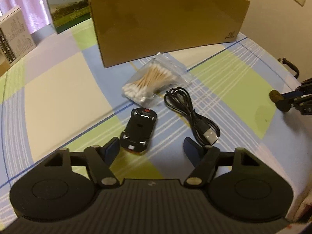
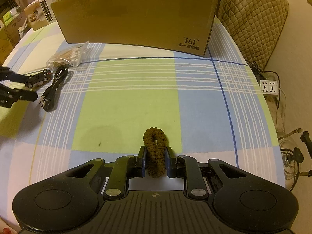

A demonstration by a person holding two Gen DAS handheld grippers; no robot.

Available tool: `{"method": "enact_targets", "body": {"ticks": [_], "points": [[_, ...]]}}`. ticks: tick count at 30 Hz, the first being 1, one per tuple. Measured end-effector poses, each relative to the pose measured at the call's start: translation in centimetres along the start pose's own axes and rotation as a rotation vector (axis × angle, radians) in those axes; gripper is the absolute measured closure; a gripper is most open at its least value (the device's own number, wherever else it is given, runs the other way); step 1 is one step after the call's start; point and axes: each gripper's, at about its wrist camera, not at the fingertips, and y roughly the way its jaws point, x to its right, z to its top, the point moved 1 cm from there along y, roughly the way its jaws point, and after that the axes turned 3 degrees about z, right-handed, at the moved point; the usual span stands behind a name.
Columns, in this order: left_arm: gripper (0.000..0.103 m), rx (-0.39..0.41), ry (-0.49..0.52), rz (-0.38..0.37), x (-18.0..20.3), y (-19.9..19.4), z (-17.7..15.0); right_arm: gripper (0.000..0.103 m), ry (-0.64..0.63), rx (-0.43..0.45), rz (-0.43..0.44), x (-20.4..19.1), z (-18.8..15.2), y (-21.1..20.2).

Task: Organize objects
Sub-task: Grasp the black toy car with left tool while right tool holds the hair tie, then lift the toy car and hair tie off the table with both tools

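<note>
My left gripper [image 1: 151, 143] is open just above the checked tablecloth, its jaws on either side of the near end of a black toy car [image 1: 138, 129]. Beyond the car lie a bag of cotton swabs [image 1: 151, 79] and a coiled black USB cable [image 1: 192, 114]. An open cardboard box [image 1: 165, 25] stands behind them. My right gripper [image 2: 155, 154] is shut on a brown hair scrunchie [image 2: 155, 152], which it squeezes upright at the table. From the right wrist view the car [image 2: 40, 78], cable [image 2: 53, 89], swabs [image 2: 67, 57] and box [image 2: 136, 17] sit at left and ahead.
A printed carton [image 1: 66, 5] and a white box [image 1: 15, 35] stand at the back left. A quilted chair [image 2: 251, 19] and a power strip [image 2: 270, 87] on the floor are to the right of the table. The table edge curves away on the right.
</note>
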Motion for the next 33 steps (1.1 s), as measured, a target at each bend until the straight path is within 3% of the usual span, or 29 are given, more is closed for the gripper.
{"method": "enact_targets", "body": {"ticks": [5,11,12,14,18,33], "points": [[0.038,-0.008,-0.024,0.046,-1.0,0.2,0.5,0.087,-0.001,0.000,0.001,0.0,0.1,0.0],[0.039,-0.008,0.020,0.032,-0.5,0.5,1.7,0.087,0.004,0.006,0.003,0.1,0.2,0.2],[0.041,-0.016,0.024,0.034,-0.4,0.8,1.9,0.087,0.005,0.006,0.004,0.1,0.2,0.2],[0.061,-0.038,0.026,0.026,-0.3,1.3,2.1,0.087,0.006,0.007,0.004,0.2,0.2,0.2],[0.075,-0.060,0.023,0.023,-0.4,1.8,2.3,0.087,0.013,0.010,0.007,0.2,0.1,0.1],[0.076,-0.010,-0.123,0.021,-0.7,-0.8,1.3,0.087,0.011,0.008,0.014,0.1,0.3,0.1]]}}
